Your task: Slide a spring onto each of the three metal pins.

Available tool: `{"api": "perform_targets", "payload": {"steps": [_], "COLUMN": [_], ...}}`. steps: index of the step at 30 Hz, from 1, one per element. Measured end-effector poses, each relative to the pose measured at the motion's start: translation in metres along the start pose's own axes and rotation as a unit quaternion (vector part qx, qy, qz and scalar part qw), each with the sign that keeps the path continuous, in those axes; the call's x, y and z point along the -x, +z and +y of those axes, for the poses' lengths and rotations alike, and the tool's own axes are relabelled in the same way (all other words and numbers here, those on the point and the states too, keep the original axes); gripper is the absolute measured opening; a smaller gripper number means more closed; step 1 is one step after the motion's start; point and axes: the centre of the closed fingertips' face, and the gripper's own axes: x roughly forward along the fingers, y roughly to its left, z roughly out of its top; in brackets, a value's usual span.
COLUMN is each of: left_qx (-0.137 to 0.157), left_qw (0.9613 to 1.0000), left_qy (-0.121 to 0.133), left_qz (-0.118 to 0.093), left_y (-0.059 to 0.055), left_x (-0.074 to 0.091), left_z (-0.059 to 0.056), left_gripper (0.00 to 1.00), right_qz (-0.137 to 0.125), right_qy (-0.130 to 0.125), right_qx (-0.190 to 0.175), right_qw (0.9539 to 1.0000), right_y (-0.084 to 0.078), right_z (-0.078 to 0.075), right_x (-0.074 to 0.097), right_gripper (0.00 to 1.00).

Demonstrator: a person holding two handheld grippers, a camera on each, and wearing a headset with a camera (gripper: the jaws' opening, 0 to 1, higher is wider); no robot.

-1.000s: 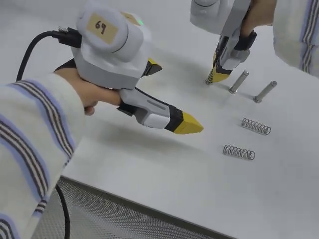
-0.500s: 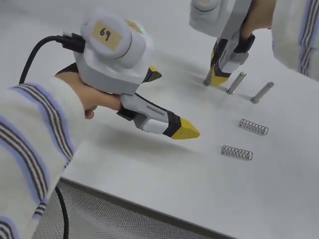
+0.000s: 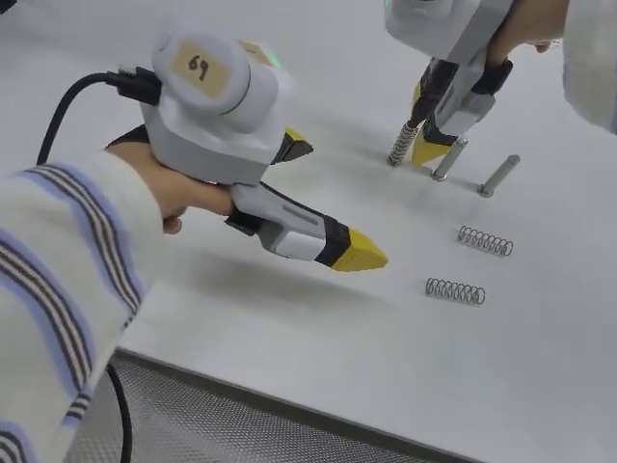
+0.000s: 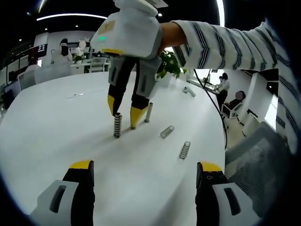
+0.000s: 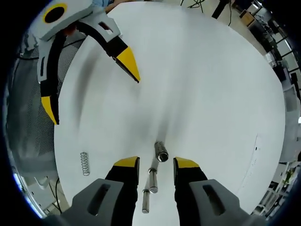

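A spring [image 3: 400, 143] stands upright over a pin at the far side of the white table [image 3: 289, 328]. My right gripper [image 3: 416, 145] hangs open just above and beside it, and the spring [image 5: 161, 151] sits just ahead of its spread jaws, out of their grip. Two bare metal pins [image 3: 448, 159] [image 3: 498, 176] lie to the right of it. Two loose springs [image 3: 485, 241] [image 3: 455, 291] rest nearer me. My left gripper [image 3: 347, 201] hovers open over the table's middle, holding nothing, and faces the sprung pin [image 4: 117, 125].
The table's front edge [image 3: 270, 410] runs across the bottom, with a mesh surface below it. A black cable [image 3: 58, 106] trails from the left gripper. Chairs and people sit far off in the room behind the table.
The right gripper has risen and drawn slightly right, away from the upright spring, which now stands free. The left gripper has barely moved.
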Motion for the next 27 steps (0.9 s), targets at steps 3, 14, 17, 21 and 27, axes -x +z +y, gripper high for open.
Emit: {"api": "perform_targets", "payload": {"steps": [3, 14, 17, 21, 27], "left_qx": [0.008, 0.012, 0.014, 0.016, 0.016], "left_qw": [1.0000, 0.9999, 0.9999, 0.9998, 0.9998], "left_qy": [0.000, 0.002, 0.000, 0.002, 0.002], "left_qz": [-0.004, 0.000, 0.004, 0.008, 0.011], "left_y": [0.000, -0.002, -0.005, -0.007, -0.008], "left_x": [0.002, 0.004, 0.005, 0.008, 0.011], "left_z": [0.001, 0.004, 0.005, 0.007, 0.006], "left_gripper": [0.87, 0.86, 0.87, 0.87, 0.86], "right_qz": [-0.013, -0.084, -0.083, -0.084, -0.097], "right_qy": [-0.006, -0.020, -0.022, -0.026, -0.035], "right_qx": [-0.005, -0.019, -0.017, -0.022, -0.037], "right_qw": [0.9999, 0.9961, 0.9962, 0.9958, 0.9940], "right_y": [0.000, 0.002, -0.004, -0.014, -0.022], "right_z": [0.003, 0.022, 0.029, 0.038, 0.047], "right_x": [0.011, 0.028, 0.030, 0.036, 0.044], "right_gripper": [0.27, 0.23, 0.23, 0.24, 0.27]}}
